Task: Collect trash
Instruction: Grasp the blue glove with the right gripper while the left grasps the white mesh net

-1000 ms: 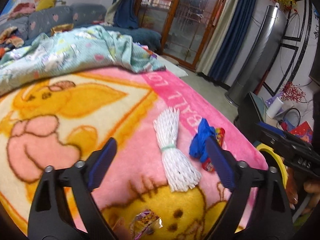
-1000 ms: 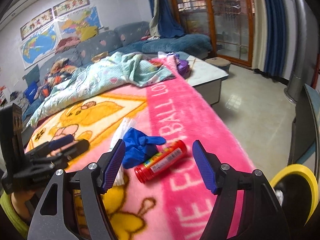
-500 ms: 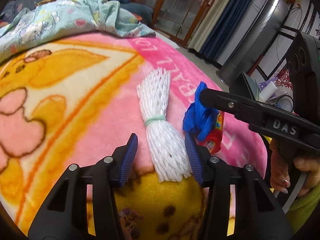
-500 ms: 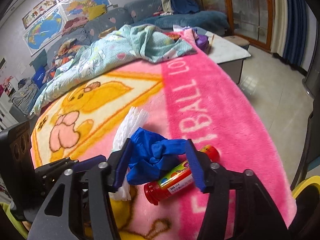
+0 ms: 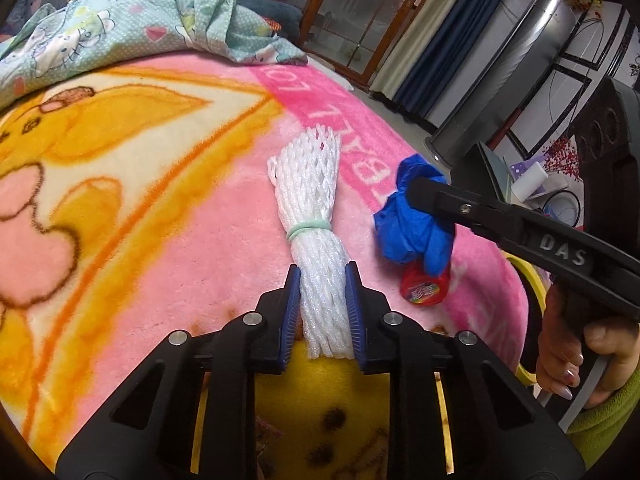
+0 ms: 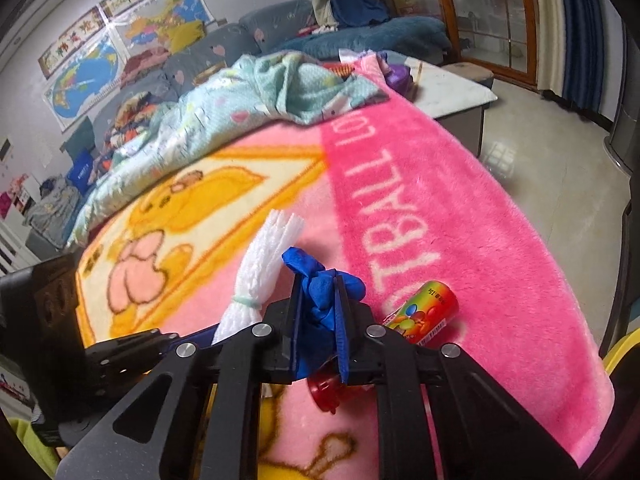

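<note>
My left hand-held gripper (image 5: 323,276) was clenched on the near end of the white foam-net fruit sleeve bundle (image 5: 316,236), its blue pads (image 5: 291,312) pressed to either side. The bundle lay flat on the pink and yellow fleece blanket (image 5: 160,200) covering the bed, its long axis running straight away from me, the loose fanned end pointing toward the far pink band with the white lettering. A pale green rubber band (image 5: 310,227) cinched it about midway along.

Just to the right, my right hand-held gripper (image 6: 318,300) was grasping the crumpled blue disposable glove (image 6: 320,296), pinched upright between its pads with folds bulging out above them. In the left wrist view the same glove (image 5: 416,224) bunched under the gripper's black arm (image 5: 520,232).

Directly beneath and beside the glove lay the red cylindrical candy tube with a colourful label (image 6: 424,312), on its side on the blanket. Its long axis ran diagonally, the red capped end (image 6: 326,394) toward me and the other end pointing away to the right. I could not tell whether the glove touched it.

Farther off, a rumpled mint-green patterned quilt (image 6: 248,108) was heaped across the bed's far end. Beyond it stood a grey sofa (image 6: 240,44) under wall maps (image 6: 100,64), with wood-framed glass doors (image 6: 492,12) to the right.
</note>
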The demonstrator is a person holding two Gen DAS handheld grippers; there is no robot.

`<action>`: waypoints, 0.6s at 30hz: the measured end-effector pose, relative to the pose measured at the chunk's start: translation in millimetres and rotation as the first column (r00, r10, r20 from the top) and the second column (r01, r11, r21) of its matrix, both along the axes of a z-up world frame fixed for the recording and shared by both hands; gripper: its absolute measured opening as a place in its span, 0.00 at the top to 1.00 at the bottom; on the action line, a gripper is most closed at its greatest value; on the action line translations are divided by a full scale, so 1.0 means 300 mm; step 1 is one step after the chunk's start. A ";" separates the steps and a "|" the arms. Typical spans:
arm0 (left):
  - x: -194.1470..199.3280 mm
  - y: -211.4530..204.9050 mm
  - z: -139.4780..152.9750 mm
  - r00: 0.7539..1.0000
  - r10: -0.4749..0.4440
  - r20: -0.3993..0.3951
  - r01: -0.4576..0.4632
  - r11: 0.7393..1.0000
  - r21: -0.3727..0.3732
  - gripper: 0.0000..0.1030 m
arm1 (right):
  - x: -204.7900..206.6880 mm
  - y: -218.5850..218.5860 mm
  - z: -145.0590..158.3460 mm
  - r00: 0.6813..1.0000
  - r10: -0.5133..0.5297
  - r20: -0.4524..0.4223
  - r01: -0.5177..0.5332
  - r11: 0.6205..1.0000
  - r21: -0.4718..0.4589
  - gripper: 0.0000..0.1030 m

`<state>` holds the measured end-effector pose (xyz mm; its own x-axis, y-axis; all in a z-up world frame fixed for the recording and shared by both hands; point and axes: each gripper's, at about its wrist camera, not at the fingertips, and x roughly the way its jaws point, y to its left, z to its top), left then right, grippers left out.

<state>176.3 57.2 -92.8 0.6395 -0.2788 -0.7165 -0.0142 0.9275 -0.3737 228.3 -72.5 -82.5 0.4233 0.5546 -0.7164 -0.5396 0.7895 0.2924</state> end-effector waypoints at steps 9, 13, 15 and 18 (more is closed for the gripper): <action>-0.036 -0.030 0.102 0.996 -0.011 0.089 0.012 1.000 -0.007 0.85 | -0.085 -0.097 0.132 0.994 -0.037 0.101 0.031 0.998 0.056 0.87; -0.053 -0.068 0.145 0.991 -0.035 0.126 0.036 0.999 -0.002 0.85 | -0.119 -0.145 0.168 0.988 -0.064 0.140 0.056 0.997 0.061 0.87; -0.058 -0.088 0.163 0.989 -0.048 0.141 0.049 0.999 0.002 0.85 | -0.136 -0.178 0.187 0.984 -0.080 0.160 0.071 0.996 0.063 0.87; -0.067 -0.120 0.184 0.985 -0.070 0.157 0.069 0.998 0.010 0.85 | -0.155 -0.222 0.203 0.979 -0.106 0.174 0.095 0.993 0.072 0.87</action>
<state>156.1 21.3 -37.7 0.7237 -0.3232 -0.6098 0.1089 0.9260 -0.3616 181.8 -139.3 -21.4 0.5961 0.5440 -0.5905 -0.5058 0.8256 0.2500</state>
